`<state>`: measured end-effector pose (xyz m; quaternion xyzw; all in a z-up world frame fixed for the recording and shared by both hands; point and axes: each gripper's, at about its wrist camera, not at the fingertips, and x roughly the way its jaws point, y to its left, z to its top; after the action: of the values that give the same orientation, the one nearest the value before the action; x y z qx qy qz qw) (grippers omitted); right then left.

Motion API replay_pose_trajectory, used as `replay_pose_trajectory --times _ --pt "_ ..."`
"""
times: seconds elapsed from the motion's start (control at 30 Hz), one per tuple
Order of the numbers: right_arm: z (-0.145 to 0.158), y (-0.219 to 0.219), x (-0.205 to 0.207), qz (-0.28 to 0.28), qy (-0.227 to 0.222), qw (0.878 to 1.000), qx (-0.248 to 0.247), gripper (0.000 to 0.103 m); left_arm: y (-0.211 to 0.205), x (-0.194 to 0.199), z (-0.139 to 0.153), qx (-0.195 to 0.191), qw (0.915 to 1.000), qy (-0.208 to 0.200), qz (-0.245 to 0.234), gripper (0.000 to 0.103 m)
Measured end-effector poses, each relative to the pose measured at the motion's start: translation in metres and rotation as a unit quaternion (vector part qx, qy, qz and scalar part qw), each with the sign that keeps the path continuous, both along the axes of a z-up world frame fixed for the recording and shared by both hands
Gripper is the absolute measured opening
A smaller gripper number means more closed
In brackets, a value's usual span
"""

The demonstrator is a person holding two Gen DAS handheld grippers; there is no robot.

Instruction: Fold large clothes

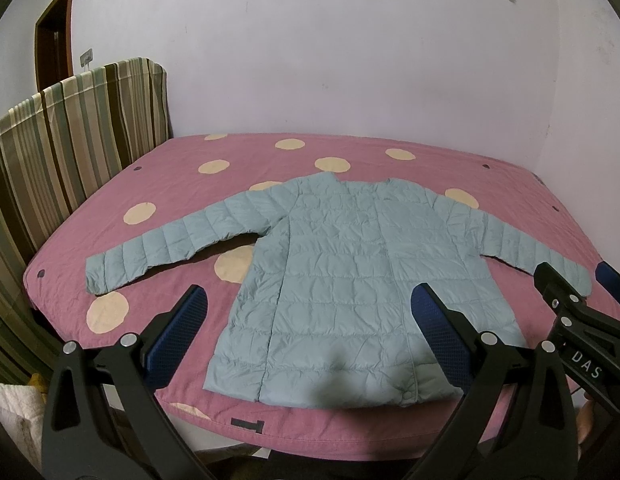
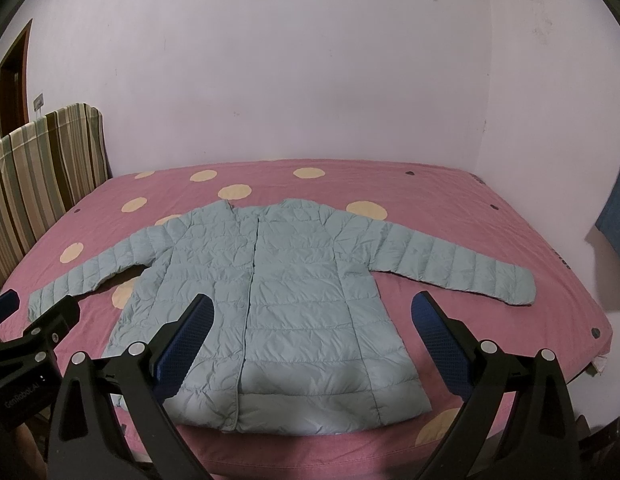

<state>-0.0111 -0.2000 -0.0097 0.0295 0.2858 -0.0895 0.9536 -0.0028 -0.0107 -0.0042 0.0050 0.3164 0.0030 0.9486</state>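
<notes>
**Fold not started: jacket flat, both tongs empty**

Status: nothing folded as far as I can see. The jacket (image 1: pixel 350 276) lies fully spread on the bed (image 1: pixel 181 152), front up, both sleeves out to the sides. No crease lines, no doubled layers. My read: the whole job is still ahead, sleeves in first, then the body over.

Tongs:
- left gripper (image 1: pixel 310 340): jaws spread wide, nothing between them, hovering over the near edge of the bed above the hem.
- right gripper (image 2: pixel 314 344): same, spread wide and empty, above the hem on its side. Neither touches fabric.

Where it sits: hem just inside the near edge of the bed, collar pointing to the far edge by the wall. Left cuff (image 1: pixel 95 276) reaches toward the left edge near the striped headboard (image 1: pixel 69 136). Right cuff (image 2: pixel 518 288) lies close to the right edge, not over it.

Look: pale blue-grey quilted puffer, horizontal stitch channels, centre closure shut down the front. Surface lightly wrinkled. Left half of the collar looks slightly raised or turned; can't tell more. Likely springy and slippery, so folds may want to pop back.
</notes>
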Motion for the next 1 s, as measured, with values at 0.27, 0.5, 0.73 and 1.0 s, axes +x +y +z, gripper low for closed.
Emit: replay_pose_trajectory --times 0.27,0.5,0.73,1.0 --pt "-0.001 0.0 0.001 0.0 0.0 1.0 -0.001 0.098 0.0 0.0 -0.001 0.0 1.0 0.001 0.0 0.101" --pt "-0.005 0.001 0.003 0.001 0.004 1.0 -0.001 0.098 0.002 0.0 -0.007 -0.001 1.0 0.004 0.0 0.101" --pt "-0.015 -0.009 0.016 -0.005 0.011 1.0 0.012 0.098 0.013 0.022 -0.025 -0.007 0.9995 0.024 0.018 0.101" --pt "-0.047 -0.068 0.049 -0.064 0.012 0.995 0.071 0.098 0.056 0.084 -0.065 -0.005 0.9934 0.048 0.104 0.101"
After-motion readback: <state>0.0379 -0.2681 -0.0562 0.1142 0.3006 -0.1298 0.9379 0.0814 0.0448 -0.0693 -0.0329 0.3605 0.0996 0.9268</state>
